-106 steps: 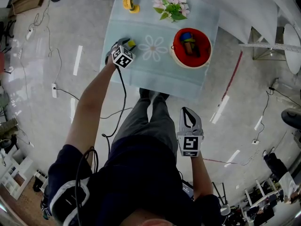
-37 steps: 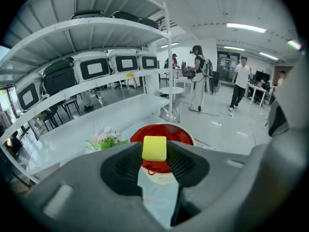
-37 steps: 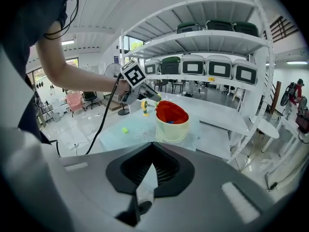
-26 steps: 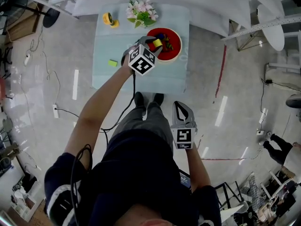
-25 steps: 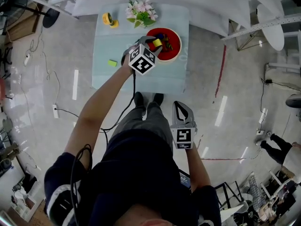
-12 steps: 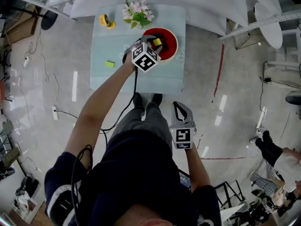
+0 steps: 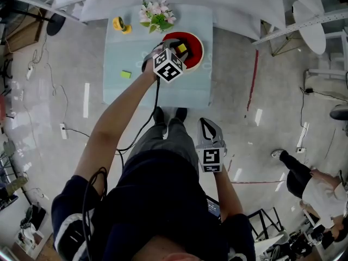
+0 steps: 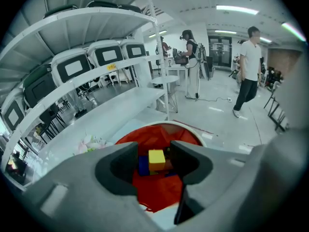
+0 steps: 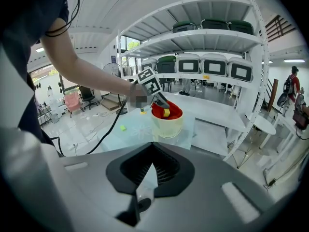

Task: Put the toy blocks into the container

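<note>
Opening left gripper (image 7: 174,43): jaws parting above red container (image 7: 197,41), yellow block (image 8: 156,159) between, ungripped
Right gripper (image 9: 151,149): clenched, empty
Green block (image 7: 125,74): on table (image 7: 157,88), well apart from container

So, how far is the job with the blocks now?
Done: a blue block lies in the red container. In hand: the left gripper is opening its jaws above it, yellow block loose between them. Left: the green block on the table.

A yellow block (image 8: 156,159) sits over a blue block (image 8: 143,166) in the red container (image 8: 145,137); green block (image 7: 125,74) lies outside
</note>
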`<action>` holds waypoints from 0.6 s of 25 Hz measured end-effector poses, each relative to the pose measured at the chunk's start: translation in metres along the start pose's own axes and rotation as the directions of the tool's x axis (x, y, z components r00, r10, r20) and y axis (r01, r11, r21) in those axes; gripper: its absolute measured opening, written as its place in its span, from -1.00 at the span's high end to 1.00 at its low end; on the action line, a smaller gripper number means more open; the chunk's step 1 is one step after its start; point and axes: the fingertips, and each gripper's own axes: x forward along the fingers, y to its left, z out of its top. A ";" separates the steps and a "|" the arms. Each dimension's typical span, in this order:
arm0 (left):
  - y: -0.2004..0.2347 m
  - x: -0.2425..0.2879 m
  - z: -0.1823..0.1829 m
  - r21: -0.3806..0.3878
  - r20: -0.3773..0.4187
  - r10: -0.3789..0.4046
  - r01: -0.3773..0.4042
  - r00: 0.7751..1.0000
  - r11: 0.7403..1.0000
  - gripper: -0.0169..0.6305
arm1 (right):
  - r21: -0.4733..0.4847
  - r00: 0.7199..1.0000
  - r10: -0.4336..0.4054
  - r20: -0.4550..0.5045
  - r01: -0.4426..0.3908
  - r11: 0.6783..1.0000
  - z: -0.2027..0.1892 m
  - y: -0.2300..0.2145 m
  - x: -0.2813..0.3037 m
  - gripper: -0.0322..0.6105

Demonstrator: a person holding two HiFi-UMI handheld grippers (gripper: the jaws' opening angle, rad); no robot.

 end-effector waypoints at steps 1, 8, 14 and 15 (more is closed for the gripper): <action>-0.001 0.001 0.000 -0.002 0.002 -0.005 0.005 1.000 1.000 0.25 | 0.000 1.000 0.001 -0.001 -0.001 1.000 -0.001 0.000 0.000 0.90; 0.004 -0.010 0.010 -0.010 0.086 0.039 -0.038 0.996 0.999 -0.04 | -0.003 1.000 0.005 -0.002 -0.005 1.000 -0.003 0.002 -0.001 0.90; 0.003 -0.023 0.012 -0.022 0.129 0.066 -0.064 0.989 0.998 -0.09 | -0.007 1.000 0.012 -0.003 -0.012 1.000 -0.004 0.008 0.000 0.90; 0.004 -0.026 0.012 -0.026 0.136 0.070 -0.067 0.988 0.997 -0.10 | -0.010 1.000 0.013 -0.004 -0.013 1.000 -0.004 0.008 0.001 0.90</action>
